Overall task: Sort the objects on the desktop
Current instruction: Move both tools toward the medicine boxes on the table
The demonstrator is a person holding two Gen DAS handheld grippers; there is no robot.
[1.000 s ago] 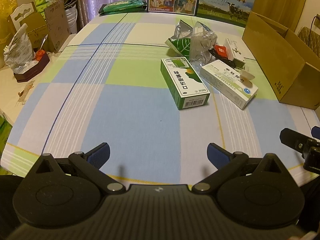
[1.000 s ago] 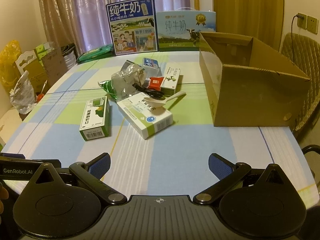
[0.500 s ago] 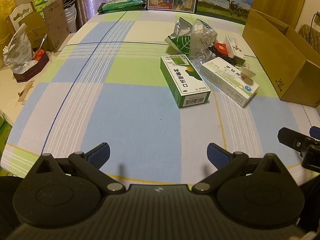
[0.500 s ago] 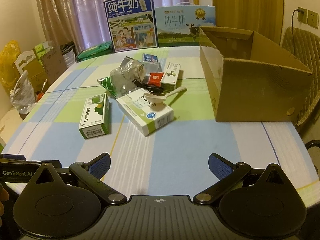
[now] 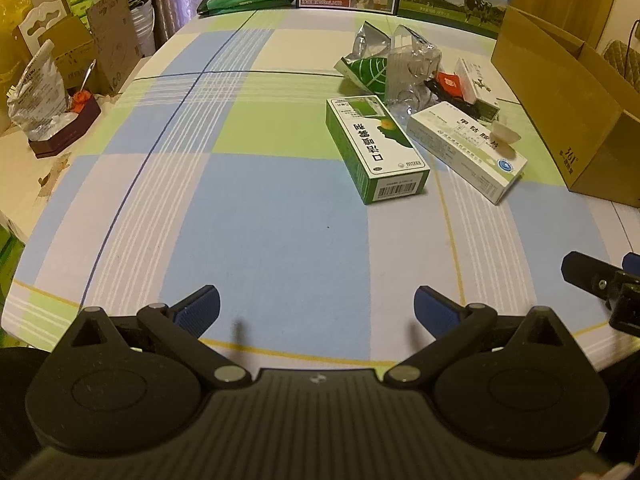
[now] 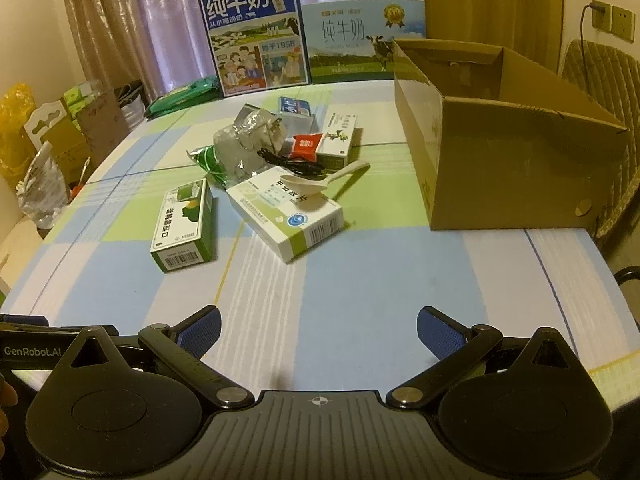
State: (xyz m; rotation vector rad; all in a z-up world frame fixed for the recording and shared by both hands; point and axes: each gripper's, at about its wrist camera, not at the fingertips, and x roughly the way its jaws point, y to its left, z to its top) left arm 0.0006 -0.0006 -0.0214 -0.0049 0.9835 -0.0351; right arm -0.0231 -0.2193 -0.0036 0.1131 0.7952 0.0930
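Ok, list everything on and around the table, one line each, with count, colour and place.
Table: one, blue, green and white check cloth, under everything.
Cardboard box: one, brown, open top, right side of table.
Green box: one, green and white, lying flat, left of the pile.
White box: one, white and green, middle, lying flat.
Spoon: one, white, resting on the white box.
Cable: one, black, behind the white box.
Red packet: one, in the pile.
Clear bag: one, crumpled, in the pile.
Milk cartons: two, blue, standing at the far edge.
Left gripper: one, black with blue pads, open, above the near edge.
Right gripper: one, same colours, open, empty.
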